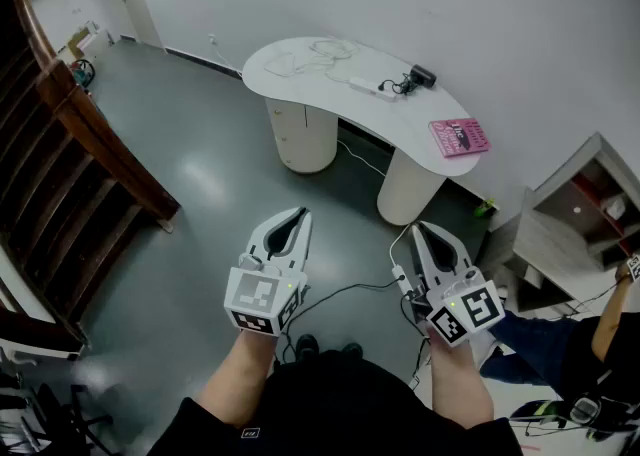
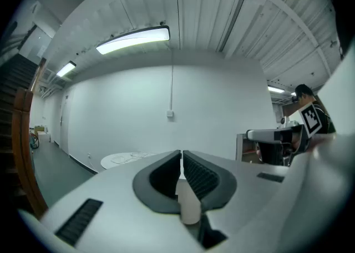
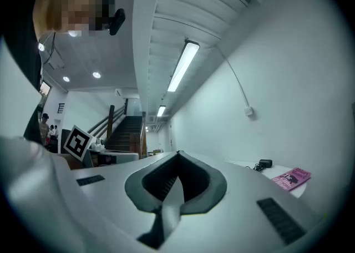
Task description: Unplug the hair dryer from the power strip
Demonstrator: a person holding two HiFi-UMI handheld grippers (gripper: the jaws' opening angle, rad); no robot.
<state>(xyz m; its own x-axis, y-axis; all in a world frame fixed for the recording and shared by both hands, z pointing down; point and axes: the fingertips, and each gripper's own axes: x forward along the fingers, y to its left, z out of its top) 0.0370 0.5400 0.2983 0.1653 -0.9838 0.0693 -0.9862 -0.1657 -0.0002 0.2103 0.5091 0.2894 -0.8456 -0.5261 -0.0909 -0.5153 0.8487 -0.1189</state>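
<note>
Grey floor (image 1: pixel 200 174) across most of the head view. Dark wooden staircase (image 1: pixel 70 164) along 9 o'clock. White curved surface (image 1: pixel 400 124) on two round legs at 12 to 1 o'clock, against the white wall. Open shelf unit (image 1: pixel 585 209) at 3 o'clock.

Left gripper (image 1: pixel 298 214) at 6 o'clock and right gripper (image 1: pixel 420 232) at 5 o'clock, each in a hand, held level, well apart from the surface. Black cable (image 1: pixel 340 292) on the floor between them. Left fingers (image 2: pixel 200 178) closed together, nothing between. Right fingers (image 3: pixel 161 185) likewise shut and empty.

Pink book (image 1: pixel 459 136) at the surface's 4 o'clock end. White power strip (image 1: pixel 372 89) near the far edge, loose white cord (image 1: pixel 315 52) at its 10 o'clock. Black hair dryer (image 1: pixel 422 75) just beside the strip at its 2 o'clock, dark cord bunched at the strip's end. Plug too small to make out.
</note>
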